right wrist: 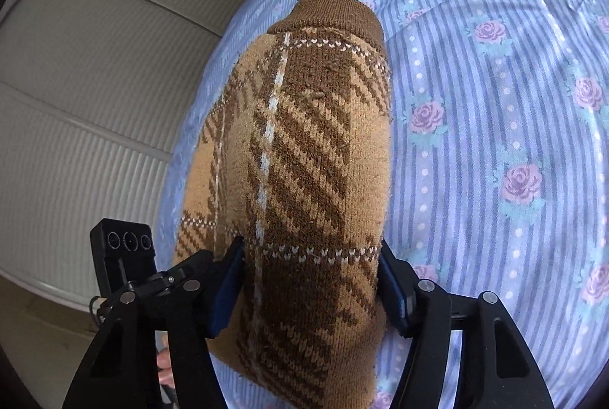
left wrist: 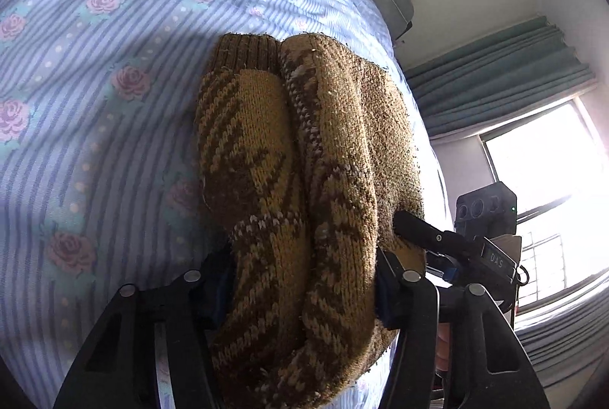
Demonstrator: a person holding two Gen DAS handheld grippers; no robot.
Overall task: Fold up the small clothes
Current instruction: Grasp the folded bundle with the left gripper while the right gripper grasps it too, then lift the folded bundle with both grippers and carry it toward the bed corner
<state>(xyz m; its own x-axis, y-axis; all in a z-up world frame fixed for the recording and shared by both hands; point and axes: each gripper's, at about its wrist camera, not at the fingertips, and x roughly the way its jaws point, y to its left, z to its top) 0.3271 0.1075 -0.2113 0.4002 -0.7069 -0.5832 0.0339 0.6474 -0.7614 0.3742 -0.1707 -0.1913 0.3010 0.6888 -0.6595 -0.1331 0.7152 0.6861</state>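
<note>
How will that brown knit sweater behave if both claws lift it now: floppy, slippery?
Likely floppy: the sweater bunches in soft rolls between the left claw pads. Probably not slippery: its fuzzy knit bulges between the right claw pads. Unheld ends, like the ribbed cuff, would probably sag toward the bedsheet.

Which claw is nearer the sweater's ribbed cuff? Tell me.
Neither: left claw and right claw both clamp the sweater, each far from its ribbed cuff.
</note>
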